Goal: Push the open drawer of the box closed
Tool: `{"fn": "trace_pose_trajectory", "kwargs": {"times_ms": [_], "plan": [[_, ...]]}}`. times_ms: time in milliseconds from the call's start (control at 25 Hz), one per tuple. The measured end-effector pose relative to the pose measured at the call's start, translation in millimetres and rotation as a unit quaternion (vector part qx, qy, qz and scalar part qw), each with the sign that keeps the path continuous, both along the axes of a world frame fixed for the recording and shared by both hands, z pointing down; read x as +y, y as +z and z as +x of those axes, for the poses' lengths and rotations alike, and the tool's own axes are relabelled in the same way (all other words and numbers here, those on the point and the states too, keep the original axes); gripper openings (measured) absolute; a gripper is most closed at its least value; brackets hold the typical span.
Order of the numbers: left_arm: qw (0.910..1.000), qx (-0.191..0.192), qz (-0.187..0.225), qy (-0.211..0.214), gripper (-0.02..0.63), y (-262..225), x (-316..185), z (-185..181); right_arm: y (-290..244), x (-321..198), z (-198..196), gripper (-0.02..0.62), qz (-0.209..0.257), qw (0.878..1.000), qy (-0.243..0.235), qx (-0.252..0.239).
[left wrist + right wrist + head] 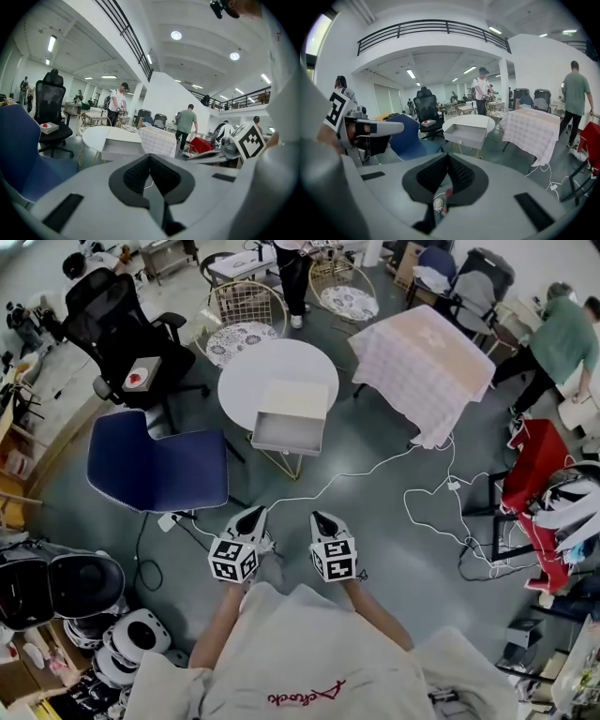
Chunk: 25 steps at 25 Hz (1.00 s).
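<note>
A white box sits on a round white table, and its drawer is pulled out over the table's near edge toward me. Both grippers hang side by side well short of the table, over the floor. The left gripper and the right gripper point at the table, each shut with nothing between the jaws. Ahead of the shut left gripper the drawer appears in the left gripper view. Beyond the right gripper the empty drawer shows in the right gripper view.
A blue chair stands left of the path to the table, with a black office chair behind it. A table under a checked cloth stands to the right. White cables trail across the floor. People stand at the far side.
</note>
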<state>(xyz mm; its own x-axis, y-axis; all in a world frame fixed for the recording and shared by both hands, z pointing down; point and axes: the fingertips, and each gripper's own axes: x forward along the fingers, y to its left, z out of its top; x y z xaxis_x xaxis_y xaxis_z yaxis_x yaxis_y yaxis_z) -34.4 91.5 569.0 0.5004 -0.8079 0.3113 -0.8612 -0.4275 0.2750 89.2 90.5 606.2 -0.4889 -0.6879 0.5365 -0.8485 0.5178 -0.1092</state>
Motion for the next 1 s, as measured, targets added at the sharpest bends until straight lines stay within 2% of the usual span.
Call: {"fn": "trace_pose_trajectory", "kwargs": {"times_ms": [240, 520, 1000], "plan": [[0.9996, 0.013, -0.015, 0.019, 0.012, 8.8, -52.0, -30.2, 1.9, -49.3, -32.7, 0.016, -0.010, 1.000, 0.015, 0.014], [0.9984, 0.019, -0.016, 0.050, 0.012, -10.1, -107.0, -55.0, -18.4, -106.7, -63.8, 0.016, -0.009, 0.999, 0.045, 0.015], [0.9953, 0.031, -0.027, 0.088, 0.012, -13.0, -159.9, -93.9, -28.1, -161.8, -105.4, 0.017, -0.014, 0.996, 0.082, 0.026]]}}
